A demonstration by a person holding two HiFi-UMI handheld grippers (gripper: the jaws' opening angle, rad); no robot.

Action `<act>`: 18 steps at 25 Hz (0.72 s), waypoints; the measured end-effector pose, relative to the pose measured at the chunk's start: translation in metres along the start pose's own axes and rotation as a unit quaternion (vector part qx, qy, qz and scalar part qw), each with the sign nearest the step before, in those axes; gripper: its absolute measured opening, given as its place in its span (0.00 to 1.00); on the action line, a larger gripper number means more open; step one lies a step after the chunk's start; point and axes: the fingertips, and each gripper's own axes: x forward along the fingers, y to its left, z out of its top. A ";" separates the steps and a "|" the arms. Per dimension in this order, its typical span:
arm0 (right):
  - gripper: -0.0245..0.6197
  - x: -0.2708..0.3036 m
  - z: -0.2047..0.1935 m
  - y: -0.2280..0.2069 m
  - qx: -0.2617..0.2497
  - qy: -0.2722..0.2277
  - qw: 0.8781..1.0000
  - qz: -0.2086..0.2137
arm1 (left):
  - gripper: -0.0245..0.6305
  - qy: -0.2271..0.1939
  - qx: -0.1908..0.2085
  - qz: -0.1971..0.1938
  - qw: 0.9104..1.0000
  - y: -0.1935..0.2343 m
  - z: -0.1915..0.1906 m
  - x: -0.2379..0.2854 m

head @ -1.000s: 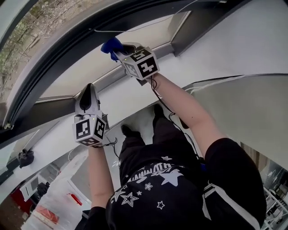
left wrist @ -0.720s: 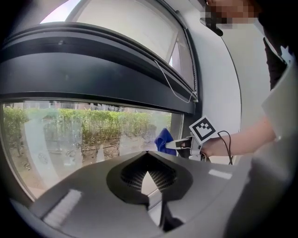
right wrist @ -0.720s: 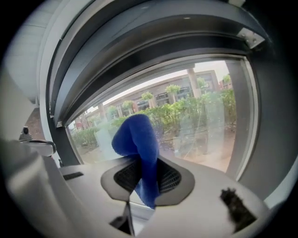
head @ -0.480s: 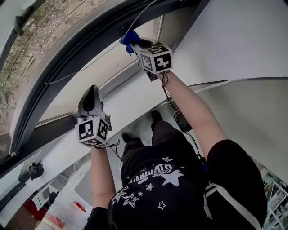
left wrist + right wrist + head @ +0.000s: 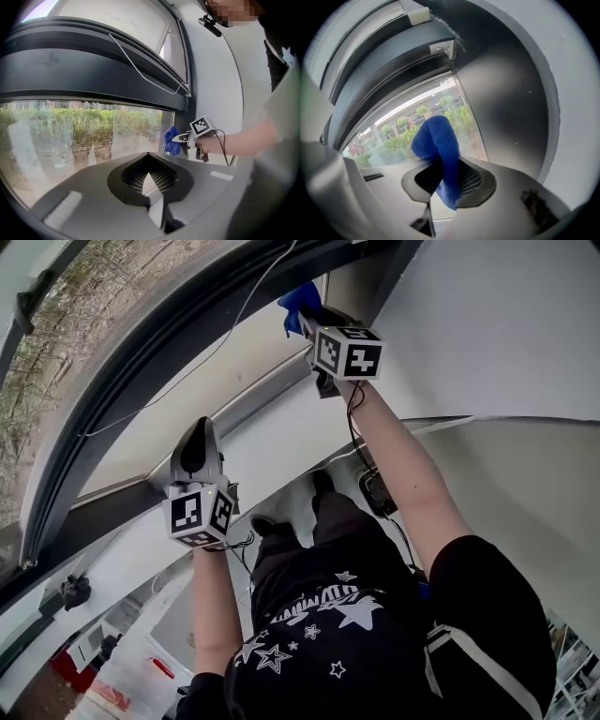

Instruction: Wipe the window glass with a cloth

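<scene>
A blue cloth (image 5: 300, 302) is pinched in my right gripper (image 5: 314, 317), which is shut on it and held up against the window glass (image 5: 202, 390) near the pane's right corner. From the right gripper view, the cloth (image 5: 440, 150) hangs out of the jaws in front of the glass (image 5: 393, 136). My left gripper (image 5: 195, 439) is shut with nothing in it, lower and to the left, close to the sill. The left gripper view looks along its own jaws (image 5: 149, 176) to the cloth (image 5: 171, 140) on the glass (image 5: 84, 136).
A dark curved window frame (image 5: 159, 338) runs above the pane, with a thin white cord (image 5: 239, 310) hanging across it. A dark post (image 5: 506, 108) and a white wall (image 5: 487, 324) close the pane's right side. A pale sill (image 5: 272, 442) lies below.
My right gripper has carried the cloth up and to the right along the glass, toward the pane's right corner. The left gripper has hardly moved.
</scene>
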 end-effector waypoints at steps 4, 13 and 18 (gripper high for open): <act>0.15 -0.005 0.000 -0.006 -0.002 -0.003 1.000 -0.011 | 0.05 -0.003 -0.004 0.004 1.000 0.006 -0.003 -0.006; 0.15 -0.029 -0.034 0.068 -0.045 0.021 0.999 0.016 | 0.05 -0.026 -0.044 0.027 0.998 0.051 -0.033 -0.062; 0.15 -0.025 -0.086 0.165 -0.058 0.043 0.996 0.052 | 0.05 -0.031 -0.063 0.065 0.995 0.119 -0.064 -0.131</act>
